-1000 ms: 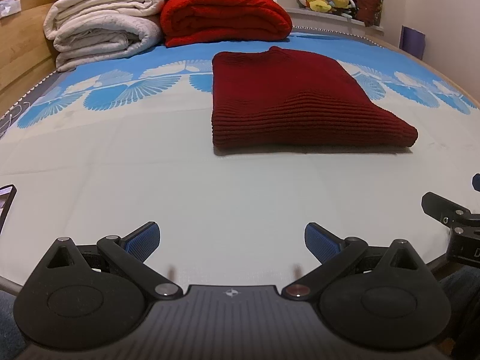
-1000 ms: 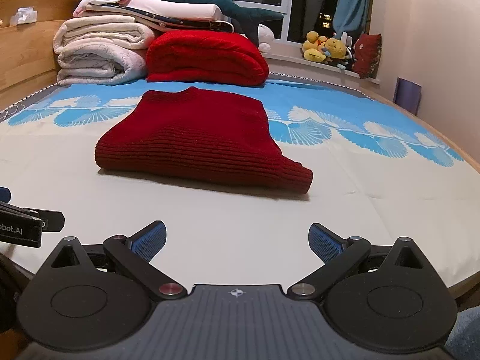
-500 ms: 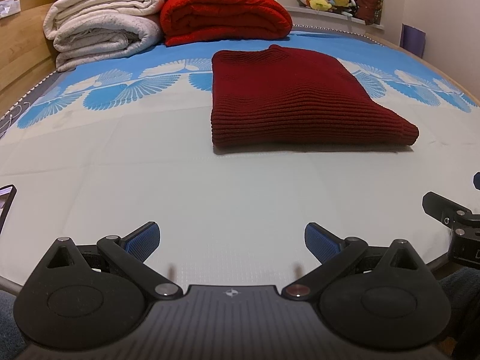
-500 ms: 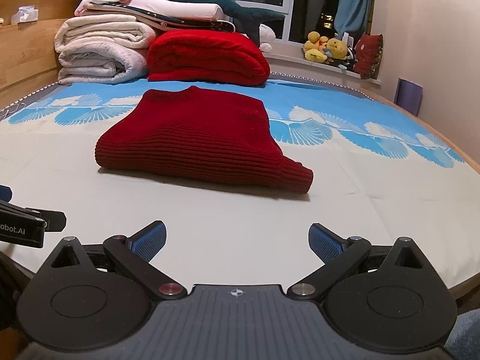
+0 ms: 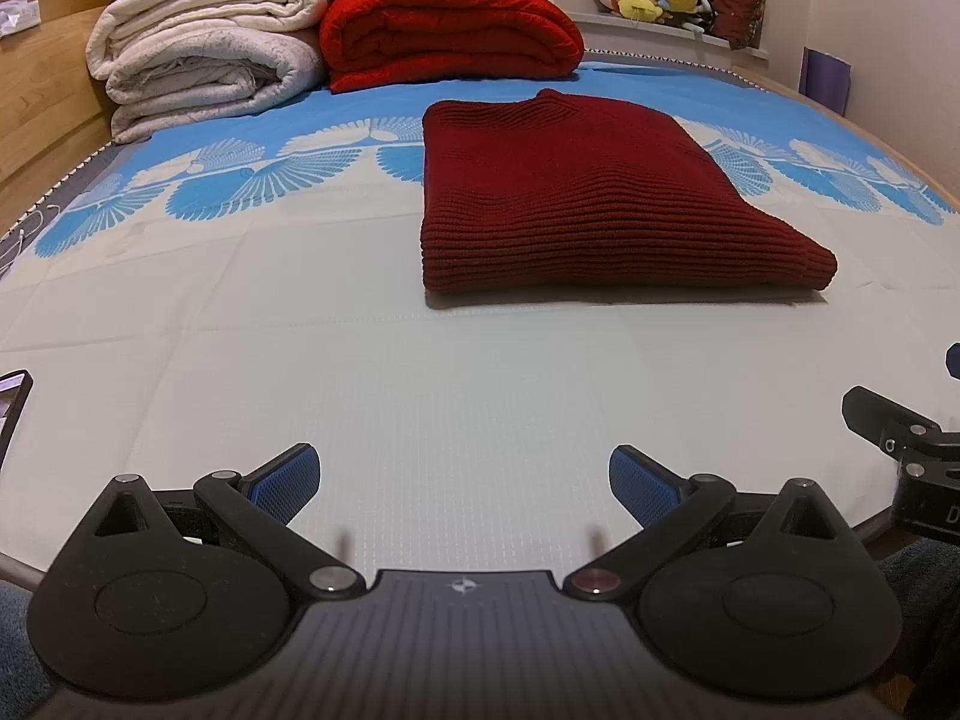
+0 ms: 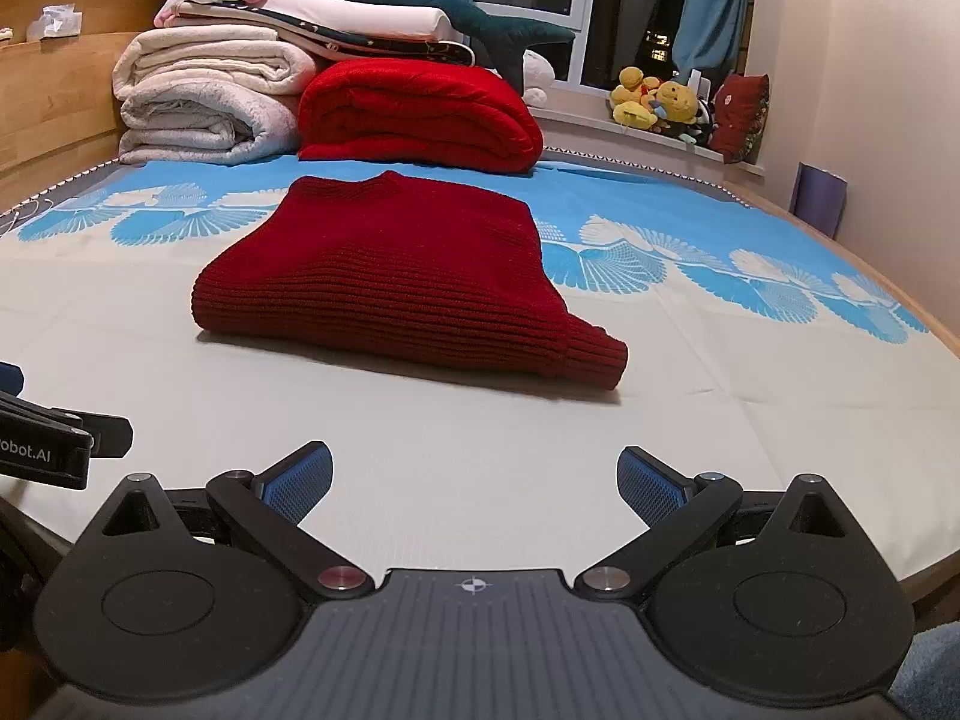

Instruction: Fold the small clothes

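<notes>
A dark red ribbed sweater (image 5: 576, 198) lies folded into a rectangle in the middle of the bed; it also shows in the right wrist view (image 6: 396, 276), with a cuff sticking out at its near right corner. My left gripper (image 5: 462, 480) is open and empty, low over the near edge of the bed, well short of the sweater. My right gripper (image 6: 474, 483) is open and empty, beside the left one, also short of the sweater.
The bed sheet (image 5: 300, 330) is white near me and blue-patterned farther off. Folded white blankets (image 5: 204, 66) and a bright red blanket (image 5: 450, 30) are stacked at the far end. Plush toys (image 6: 660, 102) sit on the windowsill. A wooden headboard (image 6: 54, 102) runs along the left.
The left wrist view has tilted slightly, so the sweater sits a touch lower in frame. Both grippers stay open, and the sweater has not moved.
</notes>
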The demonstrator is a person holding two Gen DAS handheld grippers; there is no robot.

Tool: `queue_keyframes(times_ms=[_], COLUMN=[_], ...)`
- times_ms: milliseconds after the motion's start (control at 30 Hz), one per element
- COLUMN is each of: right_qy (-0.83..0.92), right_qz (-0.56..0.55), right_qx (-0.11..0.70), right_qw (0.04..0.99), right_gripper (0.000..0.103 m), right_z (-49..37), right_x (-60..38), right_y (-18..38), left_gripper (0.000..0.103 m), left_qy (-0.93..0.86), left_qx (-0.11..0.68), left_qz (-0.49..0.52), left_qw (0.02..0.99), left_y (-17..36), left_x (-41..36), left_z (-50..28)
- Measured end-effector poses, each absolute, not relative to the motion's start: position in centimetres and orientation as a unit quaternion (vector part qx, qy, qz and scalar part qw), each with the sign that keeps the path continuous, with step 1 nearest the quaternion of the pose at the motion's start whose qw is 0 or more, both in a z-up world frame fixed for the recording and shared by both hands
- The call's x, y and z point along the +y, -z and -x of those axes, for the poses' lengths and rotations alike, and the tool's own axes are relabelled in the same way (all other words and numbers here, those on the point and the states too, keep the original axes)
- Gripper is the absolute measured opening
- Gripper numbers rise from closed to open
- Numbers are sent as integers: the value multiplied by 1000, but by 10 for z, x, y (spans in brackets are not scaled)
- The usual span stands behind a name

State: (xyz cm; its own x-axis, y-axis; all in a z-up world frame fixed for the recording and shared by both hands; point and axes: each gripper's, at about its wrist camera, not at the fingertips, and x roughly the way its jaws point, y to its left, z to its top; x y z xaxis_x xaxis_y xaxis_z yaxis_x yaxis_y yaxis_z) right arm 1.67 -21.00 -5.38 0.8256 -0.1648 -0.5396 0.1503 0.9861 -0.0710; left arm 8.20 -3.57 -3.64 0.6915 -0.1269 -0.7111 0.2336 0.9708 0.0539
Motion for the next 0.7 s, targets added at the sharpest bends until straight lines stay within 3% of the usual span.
queue_keyframes(times_ms=[700], right_qy=[80], right_qz=[16], right_qx=[283], right_qw=[956], right_gripper=[101], right_z=[-17], right_x=[-210], right_y=[54], left_gripper=[103], left_qy=[97], left_qx=[380], left_qz=[-75], left_qw=[917], left_y=[37], left_x=[-35], left_z=[-83])
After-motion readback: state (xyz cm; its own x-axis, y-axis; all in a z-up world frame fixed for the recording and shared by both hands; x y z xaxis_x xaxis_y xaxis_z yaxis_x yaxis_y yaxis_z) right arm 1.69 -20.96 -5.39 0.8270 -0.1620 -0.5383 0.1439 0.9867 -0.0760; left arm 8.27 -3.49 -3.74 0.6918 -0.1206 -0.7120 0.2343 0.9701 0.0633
